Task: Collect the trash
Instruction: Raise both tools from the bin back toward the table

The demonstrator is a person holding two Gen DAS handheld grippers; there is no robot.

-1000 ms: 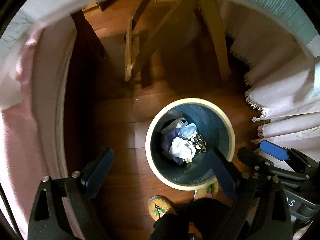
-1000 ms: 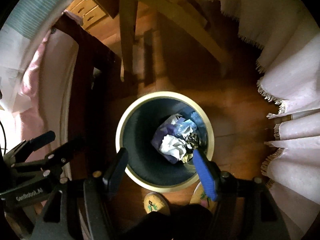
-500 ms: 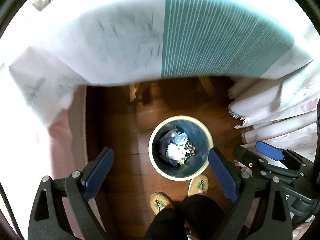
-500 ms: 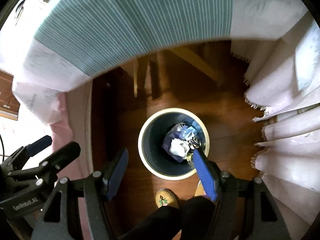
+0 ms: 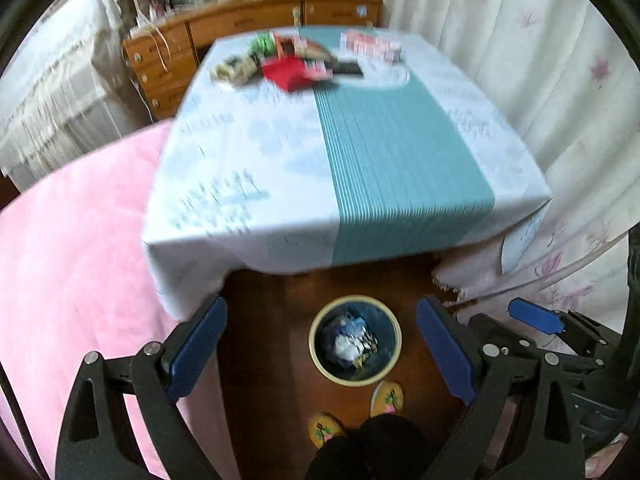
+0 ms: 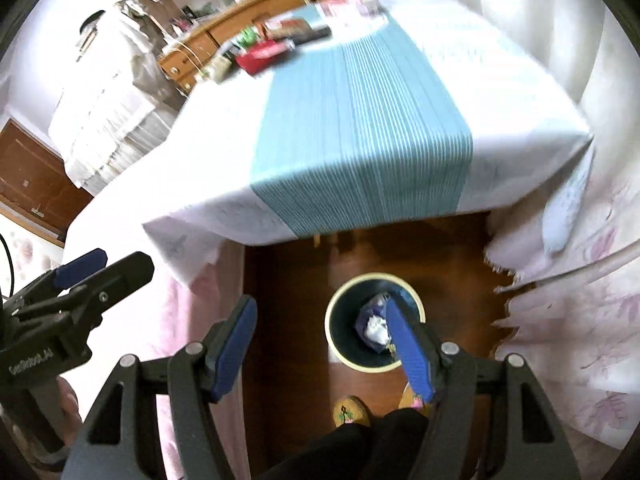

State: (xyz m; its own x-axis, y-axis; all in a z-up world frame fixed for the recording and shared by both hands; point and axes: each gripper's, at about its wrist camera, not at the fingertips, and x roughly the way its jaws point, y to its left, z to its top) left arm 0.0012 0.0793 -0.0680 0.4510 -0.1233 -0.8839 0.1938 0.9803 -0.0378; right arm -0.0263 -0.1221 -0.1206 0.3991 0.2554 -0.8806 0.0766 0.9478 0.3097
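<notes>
Since a second ago we have lifted both grippers from just above the bin to well above the table, so the tabletop now fills both views. In the left wrist view, our left gripper (image 5: 320, 344) hangs with its jaws spread wide and nothing between them; far below it stands the waste bin (image 5: 316, 356) on the wooden floor, crumpled trash (image 5: 350, 340) lying inside it. Beyond, the table (image 5: 380, 160) with its white and teal cloth carries a blurred clutter of packets and boxes (image 5: 296, 64) at its far end, well apart from us. In the right wrist view, our right gripper (image 6: 320, 350) is likewise released and empty, its right finger overlapping the waste bin (image 6: 340, 344) in view, the clutter (image 6: 276, 48) again at the table's far end. Motion blur tells us we are swinging fast; we judge that reaching on at this pace could knock those items off the table or snag the cloth and drag everything with it.
</notes>
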